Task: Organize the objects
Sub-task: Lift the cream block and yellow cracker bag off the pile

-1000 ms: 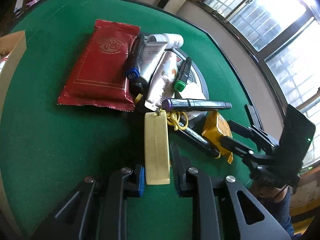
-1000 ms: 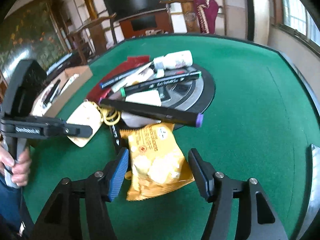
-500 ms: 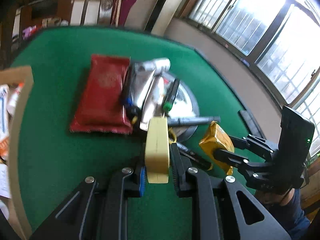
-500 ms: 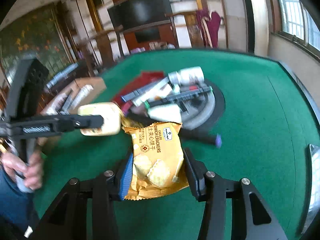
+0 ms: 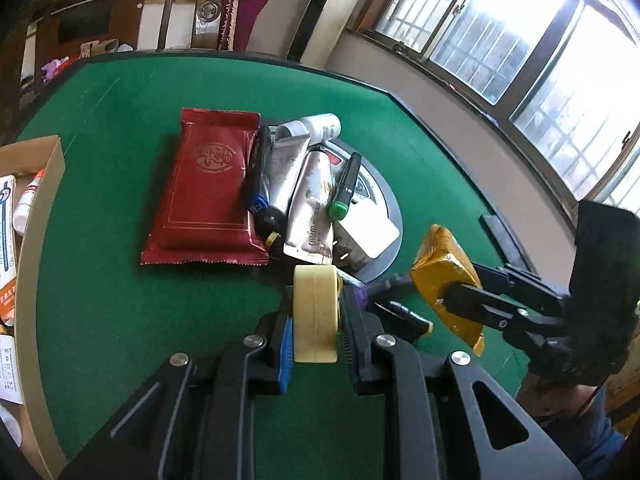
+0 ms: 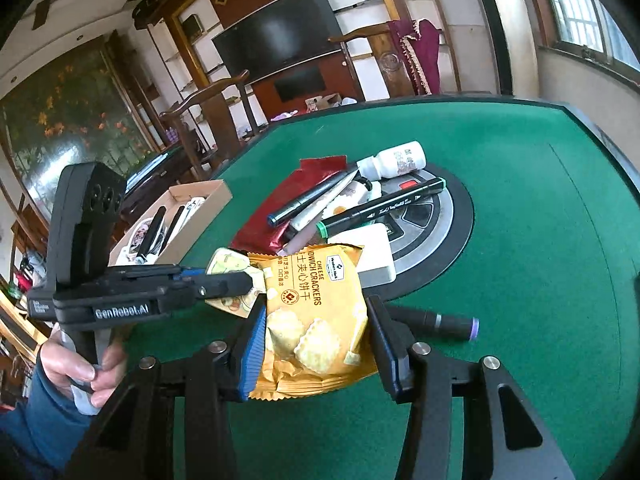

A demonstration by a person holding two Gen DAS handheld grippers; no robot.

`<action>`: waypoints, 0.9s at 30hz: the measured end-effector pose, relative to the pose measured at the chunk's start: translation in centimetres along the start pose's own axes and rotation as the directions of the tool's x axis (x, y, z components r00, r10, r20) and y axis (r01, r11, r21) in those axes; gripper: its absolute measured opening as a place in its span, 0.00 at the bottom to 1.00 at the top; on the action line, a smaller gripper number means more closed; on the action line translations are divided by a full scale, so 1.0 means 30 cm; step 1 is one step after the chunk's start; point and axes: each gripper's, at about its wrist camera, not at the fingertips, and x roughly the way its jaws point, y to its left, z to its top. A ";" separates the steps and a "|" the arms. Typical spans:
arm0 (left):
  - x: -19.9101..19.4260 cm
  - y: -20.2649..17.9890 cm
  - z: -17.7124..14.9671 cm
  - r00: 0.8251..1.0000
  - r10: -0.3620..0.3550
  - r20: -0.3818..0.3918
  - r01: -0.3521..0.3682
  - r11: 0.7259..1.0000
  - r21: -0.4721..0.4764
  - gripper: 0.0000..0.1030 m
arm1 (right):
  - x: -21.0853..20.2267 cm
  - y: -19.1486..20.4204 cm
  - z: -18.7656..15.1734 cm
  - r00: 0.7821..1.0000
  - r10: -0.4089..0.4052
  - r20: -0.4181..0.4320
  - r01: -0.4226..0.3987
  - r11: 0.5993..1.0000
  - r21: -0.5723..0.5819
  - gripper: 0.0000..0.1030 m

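My left gripper [image 5: 316,320] is shut on a flat cream-yellow tag [image 5: 315,312] and holds it edge-on above the green table; it also shows in the right wrist view [image 6: 230,284]. My right gripper [image 6: 316,344] is shut on a yellow cheese cracker packet [image 6: 316,316], lifted off the felt; the packet also shows in the left wrist view [image 5: 446,276]. A pile remains on the table: a red packet [image 5: 208,184], tubes [image 5: 312,208], a green-capped marker [image 5: 344,186], a white bottle [image 5: 320,126] and a purple-capped marker [image 6: 436,320].
A cardboard box [image 5: 40,200] with several items stands at the table's left edge; it also shows in the right wrist view [image 6: 188,216]. A black round tray [image 6: 448,216] lies under part of the pile. Chairs and a TV cabinet stand beyond the table.
Both grippers closed on their objects and lifted them: the left on the cream tag, the right on the cracker packet. The purple-capped marker rolled off the pile onto the felt.
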 end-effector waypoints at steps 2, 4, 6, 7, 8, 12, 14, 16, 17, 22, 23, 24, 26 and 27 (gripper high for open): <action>0.019 -0.012 -0.008 1.000 0.019 -0.021 -0.018 1.000 0.025 0.19 | 0.000 0.003 -0.001 1.000 0.001 0.000 -0.001 1.000 -0.002 0.50; 0.046 -0.024 -0.018 0.998 0.041 -0.050 -0.038 0.998 0.048 0.19 | 0.000 0.007 -0.003 1.000 0.001 0.003 0.000 1.000 -0.002 0.50; 0.058 -0.041 -0.027 0.996 0.070 -0.049 -0.066 0.995 0.072 0.19 | -0.005 0.014 -0.004 1.000 -0.009 0.012 0.009 1.000 -0.008 0.50; 0.055 -0.049 -0.029 0.996 0.079 -0.044 -0.075 0.993 0.087 0.19 | -0.009 0.017 -0.004 1.000 -0.013 0.018 0.013 1.000 -0.008 0.50; 0.048 -0.057 -0.030 0.996 0.087 -0.032 -0.084 0.991 0.100 0.19 | -0.012 0.021 -0.003 1.000 -0.012 0.024 0.013 1.000 -0.007 0.50; -0.011 -0.064 -0.020 0.988 0.141 0.064 -0.147 0.984 0.103 0.19 | -0.023 0.045 0.006 0.998 -0.012 0.056 0.013 1.000 -0.008 0.50; -0.039 -0.060 -0.013 0.981 0.165 0.101 -0.175 0.979 0.103 0.19 | -0.021 0.062 0.008 0.998 -0.010 0.063 0.011 1.000 -0.011 0.50; -0.058 -0.052 -0.009 0.972 0.193 0.130 -0.207 0.973 0.099 0.19 | -0.014 0.079 0.008 0.998 -0.009 0.062 0.011 1.000 -0.018 0.50; -0.061 -0.051 -0.009 0.971 0.199 0.134 -0.213 0.972 0.103 0.19 | -0.010 0.084 0.008 0.998 -0.009 0.061 0.010 1.000 -0.020 0.50; -0.078 -0.069 -0.002 0.964 0.212 0.163 -0.231 0.967 0.107 0.19 | -0.001 0.101 0.009 0.998 -0.008 0.067 0.010 1.000 -0.024 0.50; -0.084 -0.071 -0.001 0.962 0.215 0.170 -0.235 0.966 0.107 0.19 | 0.001 0.103 0.010 0.998 -0.007 0.067 0.008 1.000 -0.022 0.50; -0.089 -0.073 0.000 0.961 0.214 0.174 -0.236 0.965 0.112 0.19 | 0.003 0.103 0.010 0.998 -0.007 0.068 0.008 1.000 -0.020 0.50; -0.102 -0.072 -0.001 0.956 0.223 0.188 -0.246 0.963 0.106 0.19 | 0.006 0.106 0.012 0.998 -0.006 0.070 0.007 1.000 -0.016 0.50; -0.109 -0.073 -0.001 0.955 0.226 0.192 -0.250 0.962 0.109 0.19 | 0.007 0.108 0.013 0.997 -0.006 0.071 0.007 1.000 -0.014 0.50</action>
